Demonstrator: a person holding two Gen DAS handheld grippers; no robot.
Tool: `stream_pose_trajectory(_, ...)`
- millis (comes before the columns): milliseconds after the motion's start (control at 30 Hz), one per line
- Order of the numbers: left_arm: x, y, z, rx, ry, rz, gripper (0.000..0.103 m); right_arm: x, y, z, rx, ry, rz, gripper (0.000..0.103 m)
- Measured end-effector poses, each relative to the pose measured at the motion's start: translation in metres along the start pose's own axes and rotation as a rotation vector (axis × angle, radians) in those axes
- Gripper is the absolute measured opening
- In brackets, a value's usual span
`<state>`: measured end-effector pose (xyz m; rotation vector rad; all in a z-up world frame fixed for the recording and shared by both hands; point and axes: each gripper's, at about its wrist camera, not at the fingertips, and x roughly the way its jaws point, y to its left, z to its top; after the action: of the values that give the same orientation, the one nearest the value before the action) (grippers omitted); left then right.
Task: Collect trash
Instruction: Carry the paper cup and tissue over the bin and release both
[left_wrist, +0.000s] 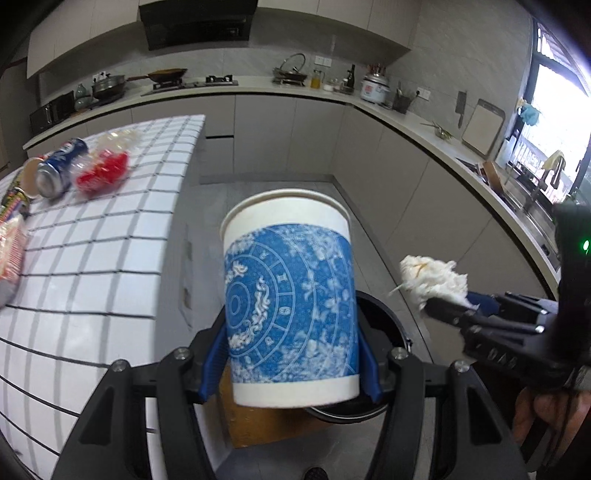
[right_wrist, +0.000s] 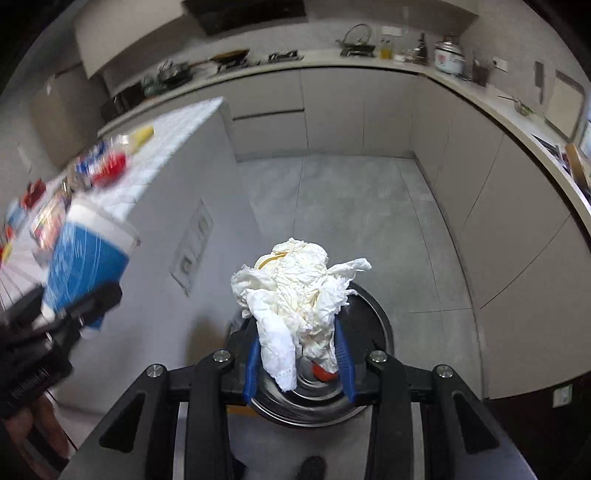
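Right wrist view: right claw (right_wrist: 298, 354) clamps tissue wad (right_wrist: 295, 288) directly over bin (right_wrist: 373, 314); left claw (left_wrist: 291, 365), gripping upright cup (left_wrist: 291, 295), probably just bin-side of counter (left_wrist: 110, 236).

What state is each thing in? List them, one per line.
Left gripper: shut on cup.
Cup: upright, held, off the counter.
Right gripper: shut on tissue.
Tissue: crumpled, held above bin.
Bin: open, below both grippers.
Can: lying on its side on counter.
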<state>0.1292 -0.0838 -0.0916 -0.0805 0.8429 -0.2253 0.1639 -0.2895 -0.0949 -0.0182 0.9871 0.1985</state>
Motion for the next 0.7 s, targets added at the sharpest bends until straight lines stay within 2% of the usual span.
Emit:
stream_pose_trajectory(100, 0.014, -0.016, -0.006, -0.010, 0.028, -0.016, 0.061, 0.018, -0.007, -0.018, -0.060, 0.040, 0.005, 0.037)
stream_pose_trajectory(233, 0.031, -0.035, -0.011, -0.013, 0.057, -0.014, 0.061, 0.034, -0.022, -0.034, -0.074, 0.074, 0.028, 0.037)
stream_pose_trajectory(533, 0.084, -0.054, -0.027, -0.054, 0.139, 0.000, 0.061, 0.084, -0.045, -0.044, -0.130, 0.130, 0.059, 0.037)
stream_pose_trajectory(633, 0.101, -0.057, -0.032, -0.080, 0.187, -0.053, 0.064, 0.104, -0.050, -0.048, -0.168, 0.160, 0.091, 0.038)
stream_pose_trajectory(667, 0.105, -0.057, -0.032, -0.085, 0.198, -0.046, 0.068, 0.108, -0.051, -0.051, -0.183, 0.169, 0.109, 0.040)
stream_pose_trajectory(700, 0.109, -0.053, -0.032, -0.101, 0.206, -0.004, 0.081, 0.119, -0.051, -0.055, -0.212, 0.190, 0.113, 0.063)
